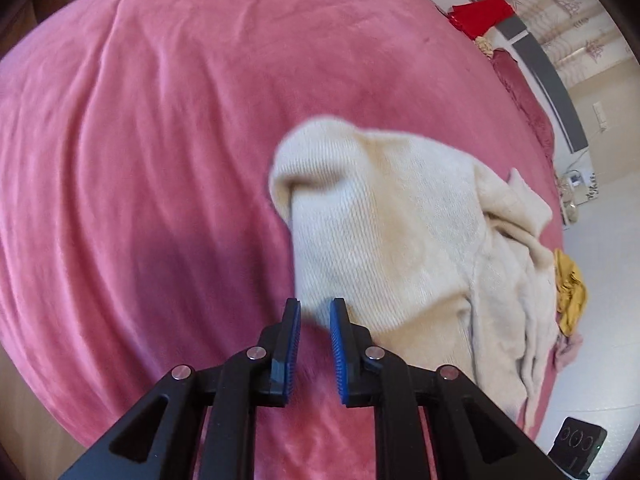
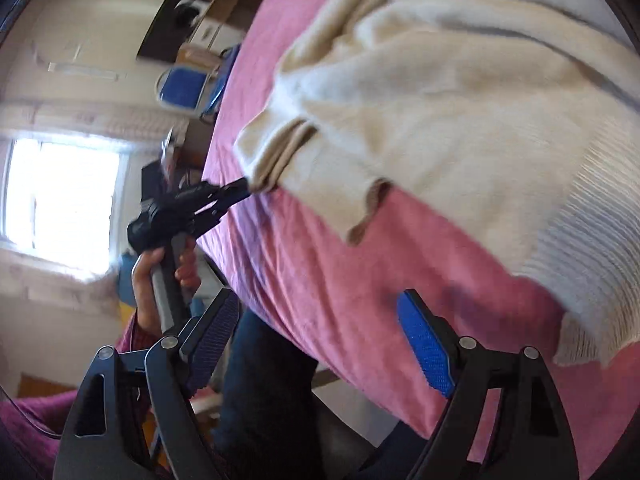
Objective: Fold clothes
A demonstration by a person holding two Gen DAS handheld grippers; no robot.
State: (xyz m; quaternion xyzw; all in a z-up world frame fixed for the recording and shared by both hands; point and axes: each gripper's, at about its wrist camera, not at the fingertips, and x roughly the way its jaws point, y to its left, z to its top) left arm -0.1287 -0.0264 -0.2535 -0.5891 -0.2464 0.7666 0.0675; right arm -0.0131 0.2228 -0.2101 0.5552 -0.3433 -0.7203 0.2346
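Note:
A cream knitted sweater (image 1: 400, 232) lies crumpled on a pink blanket (image 1: 160, 140) that covers the bed. My left gripper (image 1: 315, 304) is nearly closed, pinching the sweater's near edge between its blue pads. In the right wrist view the sweater (image 2: 440, 100) fills the upper right. There the left gripper (image 2: 224, 196), held by a hand (image 2: 150, 276), grips a folded corner of it. My right gripper (image 2: 318, 298) stands wide open over the blanket (image 2: 340, 260). Nothing is between its fingers, and the ribbed hem is just to its right.
A yellow cloth (image 1: 570, 284) and a red cloth (image 1: 480, 14) lie at the bed's right edge. A black device (image 1: 578, 444) sits on the floor. Beyond the bed are a blue chair (image 2: 184, 88) and a window (image 2: 60, 192). The person's dark trousers (image 2: 272, 380) are at the bedside.

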